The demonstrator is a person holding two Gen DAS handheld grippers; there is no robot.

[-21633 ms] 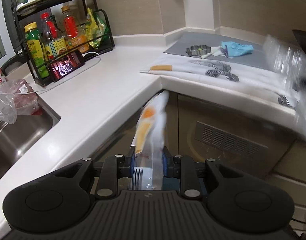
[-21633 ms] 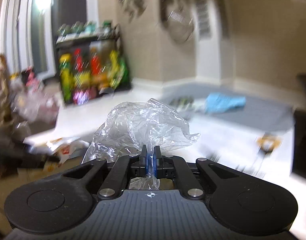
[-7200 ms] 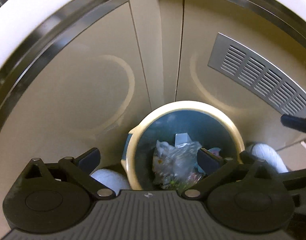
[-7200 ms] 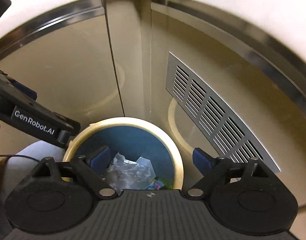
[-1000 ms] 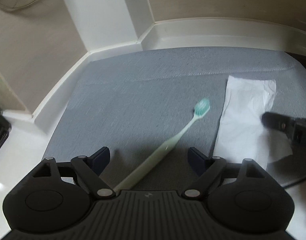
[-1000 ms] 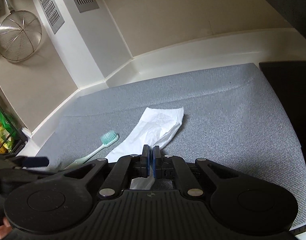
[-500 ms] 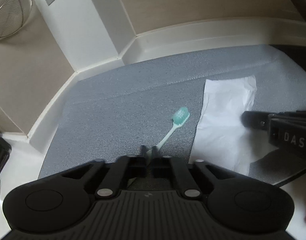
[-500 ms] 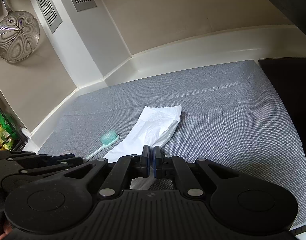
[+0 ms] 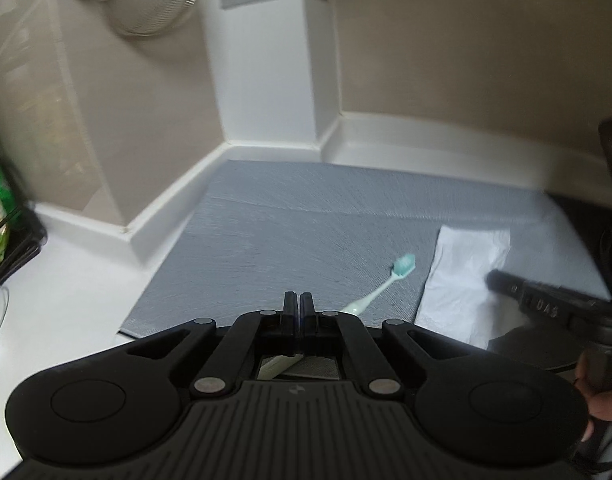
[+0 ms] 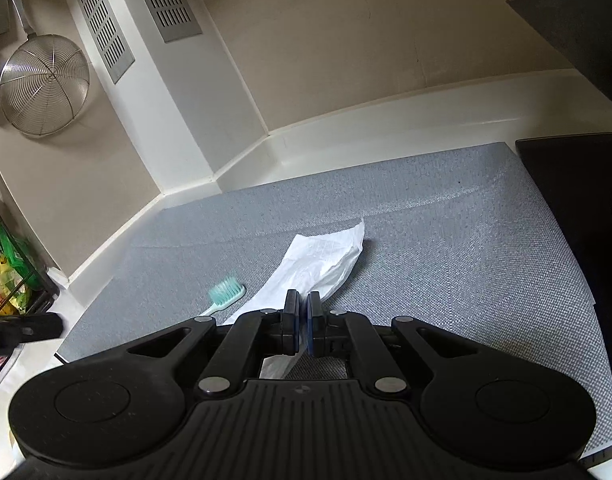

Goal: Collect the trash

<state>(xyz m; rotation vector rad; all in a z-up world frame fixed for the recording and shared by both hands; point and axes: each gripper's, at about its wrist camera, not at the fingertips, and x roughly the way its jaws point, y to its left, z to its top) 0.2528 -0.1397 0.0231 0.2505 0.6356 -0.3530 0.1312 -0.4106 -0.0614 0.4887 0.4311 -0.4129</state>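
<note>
A mint-green toothbrush (image 9: 386,282) lies on the grey mat (image 9: 306,232); its handle end runs under my left gripper (image 9: 299,300), whose fingers are closed, and I cannot tell if they pinch the handle. The toothbrush head shows in the right wrist view (image 10: 225,290). A white tissue (image 10: 322,264) lies on the mat (image 10: 446,248). My right gripper (image 10: 303,308) is shut on the tissue's near end. The tissue also shows in the left wrist view (image 9: 462,272), with the right gripper (image 9: 546,308) on it.
A white countertop (image 9: 65,312) lies left of the mat. A wire strainer (image 10: 41,84) hangs on the wall. A black rack with bottles (image 10: 9,276) stands at the far left. A black stovetop (image 10: 578,208) borders the mat on the right.
My left gripper closed over the toothbrush handle, then tilted up and swung left. My right gripper stays shut on the tissue and has lifted its near end slightly.
</note>
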